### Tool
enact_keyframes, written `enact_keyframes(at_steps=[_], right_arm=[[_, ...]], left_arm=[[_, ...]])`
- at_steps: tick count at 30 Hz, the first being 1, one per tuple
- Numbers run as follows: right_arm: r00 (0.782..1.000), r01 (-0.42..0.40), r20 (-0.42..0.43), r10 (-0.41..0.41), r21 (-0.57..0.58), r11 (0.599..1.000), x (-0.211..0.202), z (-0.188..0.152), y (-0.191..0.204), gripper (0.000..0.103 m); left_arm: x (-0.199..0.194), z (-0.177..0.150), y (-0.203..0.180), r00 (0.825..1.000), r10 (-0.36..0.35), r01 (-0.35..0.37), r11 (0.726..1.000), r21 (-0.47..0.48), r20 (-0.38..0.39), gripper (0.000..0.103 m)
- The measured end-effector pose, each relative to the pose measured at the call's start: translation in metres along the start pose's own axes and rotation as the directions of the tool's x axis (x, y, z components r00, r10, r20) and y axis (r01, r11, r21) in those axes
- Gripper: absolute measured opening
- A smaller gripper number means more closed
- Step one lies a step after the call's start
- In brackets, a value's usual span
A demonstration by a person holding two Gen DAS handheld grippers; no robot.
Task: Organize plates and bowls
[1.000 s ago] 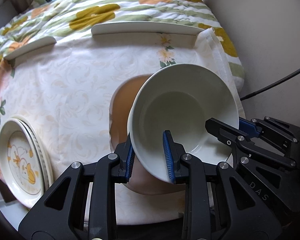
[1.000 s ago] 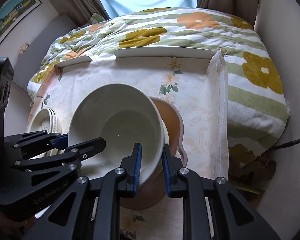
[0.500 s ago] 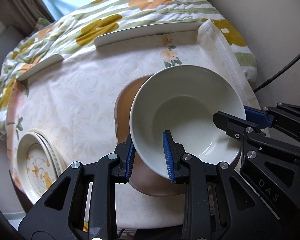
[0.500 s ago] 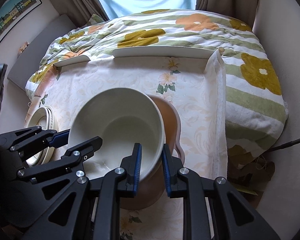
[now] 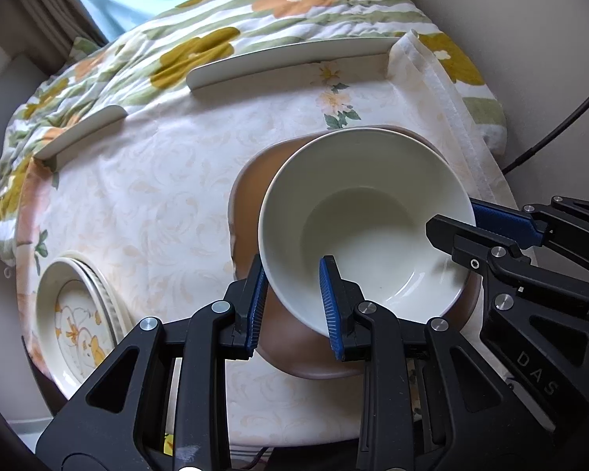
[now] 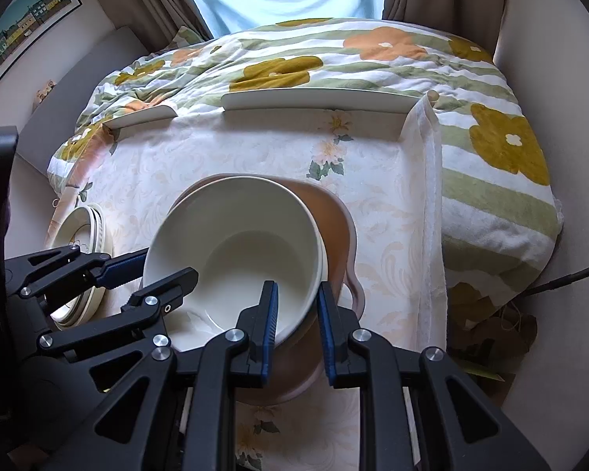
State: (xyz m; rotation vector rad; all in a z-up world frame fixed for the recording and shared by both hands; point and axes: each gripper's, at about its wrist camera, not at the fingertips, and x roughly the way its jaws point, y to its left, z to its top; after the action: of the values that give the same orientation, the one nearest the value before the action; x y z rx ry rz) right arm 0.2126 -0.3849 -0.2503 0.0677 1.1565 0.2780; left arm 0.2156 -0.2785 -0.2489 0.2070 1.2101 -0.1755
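Left gripper (image 5: 292,300), seen from its own camera, pinches the near rim of a cream bowl (image 5: 367,219): one blue pad sits outside the wall, the other inside. That bowl rests in a brown bowl (image 5: 251,192), which stands on the worktop (image 5: 145,196) near its right edge, on a pale floral cloth. At the right of this view the right gripper (image 5: 463,227) clamps the bowl's right rim, one finger inside and the blue pad outside. A stack of patterned plates (image 5: 74,318) lies at the worktop's left near corner, well apart from the bowls. Two white curved pieces (image 5: 290,59) line the far edge, with a flowered blanket (image 5: 255,19) behind them.

From the right camera, the right gripper (image 6: 296,316) is closed on the cream bowl's (image 6: 235,243) near right rim, its pads on either side of the wall. The brown bowl (image 6: 335,219) shows beneath and to the right. The left gripper (image 6: 155,271) holds the bowl's left rim, one finger reaching inside. The plates (image 6: 84,219) lie at the worktop's left edge, partly hidden behind that gripper.
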Motion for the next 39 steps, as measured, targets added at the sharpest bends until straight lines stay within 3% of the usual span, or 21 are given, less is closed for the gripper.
enact_keyframes(at_steps=[5, 10, 11, 12, 13, 14, 15, 16, 20, 24, 28, 31, 35, 39], right_arm=[[0.998, -0.014, 0.054, 0.014, 0.011, 1.0, -0.02, -0.002, 0.001, 0.018], [0.995, -0.002, 0.097, 0.002, 0.002, 1.0, -0.046, -0.006, 0.006, 0.018], [0.994, -0.007, 0.11, 0.007, 0.0, 1.0, -0.05, -0.008, 0.008, 0.018], [0.992, -0.012, 0.127, 0.013, -0.003, 1.0, -0.057, -0.01, 0.01, 0.019], [0.989, -0.009, 0.149, 0.009, -0.002, 1.0, -0.065, -0.012, 0.012, 0.028], [0.987, -0.005, 0.163, 0.005, 0.0, 1.0, -0.07, -0.013, 0.014, 0.039], [0.983, -0.001, 0.183, 0.0, 0.003, 1.0, -0.077, -0.016, 0.016, 0.068], [0.979, -0.002, 0.202, 0.001, 0.007, 1.0, -0.082, -0.018, 0.018, 0.087], [0.961, -0.01, 0.275, -0.001, 0.037, 0.999, -0.101, -0.029, 0.026, 0.089], [0.918, 0.086, 0.384, -0.101, 0.056, 0.995, -0.122, -0.043, 0.033, 0.102], [0.89, 0.102, 0.436, -0.135, 0.098, 0.99, -0.136, -0.049, 0.027, 0.102], [0.932, 0.136, 0.324, -0.163, 0.105, 0.985, -0.126, -0.051, 0.022, 0.102], [0.958, 0.171, 0.21, -0.197, 0.135, 0.976, -0.101, -0.052, 0.011, 0.102], [0.978, 0.203, 0.028, -0.205, 0.077, 0.976, -0.061, -0.046, 0.005, 0.102]], left_arm=[[-0.022, -0.003, 0.014, 0.997, -0.038, 0.04, 0.998, -0.038, 0.066, 0.024], [-0.063, -0.011, 0.035, 0.978, -0.053, 0.07, 0.994, -0.081, 0.202, 0.024], [-0.071, -0.013, 0.039, 0.972, -0.047, 0.069, 0.994, -0.087, 0.228, 0.027], [-0.08, -0.017, 0.044, 0.965, -0.031, 0.057, 0.994, -0.092, 0.259, 0.041], [-0.087, -0.019, 0.048, 0.961, -0.015, 0.044, 0.994, -0.099, 0.278, 0.056], [-0.093, -0.022, 0.052, 0.953, 0.005, 0.03, 0.993, -0.112, 0.303, 0.093], [-0.103, -0.027, 0.058, 0.937, 0.029, 0.018, 0.991, -0.131, 0.348, 0.103], [-0.111, -0.031, 0.062, 0.922, 0.034, 0.022, 0.99, -0.139, 0.385, 0.103], [-0.127, -0.038, 0.076, 0.908, 0.007, 0.055, 0.989, -0.135, 0.419, 0.103], [-0.132, -0.043, 0.086, 0.917, -0.006, 0.061, 0.99, -0.125, 0.4, 0.103], [-0.129, -0.052, 0.087, 0.927, -0.018, 0.056, 0.994, -0.091, 0.374, 0.103], [-0.112, -0.053, 0.085, 0.95, -0.022, 0.041, 0.998, -0.054, 0.313, 0.103], [-0.079, -0.046, 0.082, 0.978, -0.056, 0.061, 0.998, -0.016, 0.202, 0.103], [-0.039, -0.034, 0.074, 0.994, -0.089, 0.087, 0.996, 0.032, 0.06, 0.102]])
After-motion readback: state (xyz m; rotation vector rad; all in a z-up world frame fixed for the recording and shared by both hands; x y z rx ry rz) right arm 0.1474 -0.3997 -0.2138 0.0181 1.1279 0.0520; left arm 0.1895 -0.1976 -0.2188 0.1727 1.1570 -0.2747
